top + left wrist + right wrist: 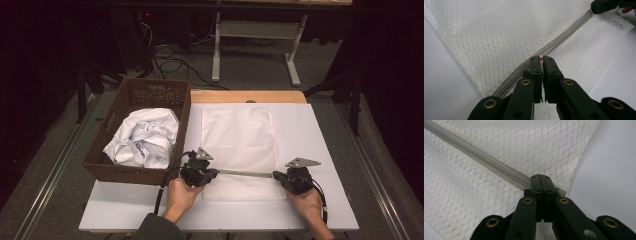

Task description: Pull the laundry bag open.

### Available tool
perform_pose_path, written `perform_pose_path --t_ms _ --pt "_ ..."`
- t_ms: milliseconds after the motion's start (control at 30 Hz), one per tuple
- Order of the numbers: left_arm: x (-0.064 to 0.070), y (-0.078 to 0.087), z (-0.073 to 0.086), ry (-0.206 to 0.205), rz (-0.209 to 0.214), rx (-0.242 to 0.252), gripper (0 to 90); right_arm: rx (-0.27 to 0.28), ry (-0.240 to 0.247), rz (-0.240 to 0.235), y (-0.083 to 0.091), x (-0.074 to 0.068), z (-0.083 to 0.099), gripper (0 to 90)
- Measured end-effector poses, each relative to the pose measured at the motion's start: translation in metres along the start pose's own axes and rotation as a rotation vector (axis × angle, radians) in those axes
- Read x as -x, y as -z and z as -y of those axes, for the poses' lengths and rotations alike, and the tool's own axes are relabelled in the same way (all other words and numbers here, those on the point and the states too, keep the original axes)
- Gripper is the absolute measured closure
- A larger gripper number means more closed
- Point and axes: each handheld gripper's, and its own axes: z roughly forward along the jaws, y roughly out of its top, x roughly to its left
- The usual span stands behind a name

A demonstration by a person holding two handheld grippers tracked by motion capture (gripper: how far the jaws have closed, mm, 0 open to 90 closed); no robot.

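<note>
A white mesh bag [239, 135] lies flat on the white table [310, 140], with a grey zipper [245, 173] running across it near its front end. My left gripper [212, 173] sits at the zipper's left end. In the left gripper view this gripper [541, 58] is shut on a small copper-coloured zipper pull [540, 56] on the zipper [564, 40]. My right gripper [277, 175] is at the zipper's right end, and in its own view it [540, 176] is shut on the zipper [479, 157] at the bag's edge. The right gripper [604, 6] also appears far off in the left gripper view.
A brown wicker basket [150, 92] stands at the table's left side, holding crumpled white cloth [145, 137]. A wooden strip [250, 96] runs along the table's far edge. Beyond it are a floor with cables [170, 62] and a white table frame [255, 30].
</note>
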Motion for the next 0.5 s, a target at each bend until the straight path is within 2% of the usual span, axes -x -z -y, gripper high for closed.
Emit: perform_pose_path --t_ms 500 --pt "-0.0036 0.0041 0.0043 -0.001 -0.015 -0.007 86.2 0.002 -0.001 0.000 -0.0001 0.0002 0.0001 90.0"
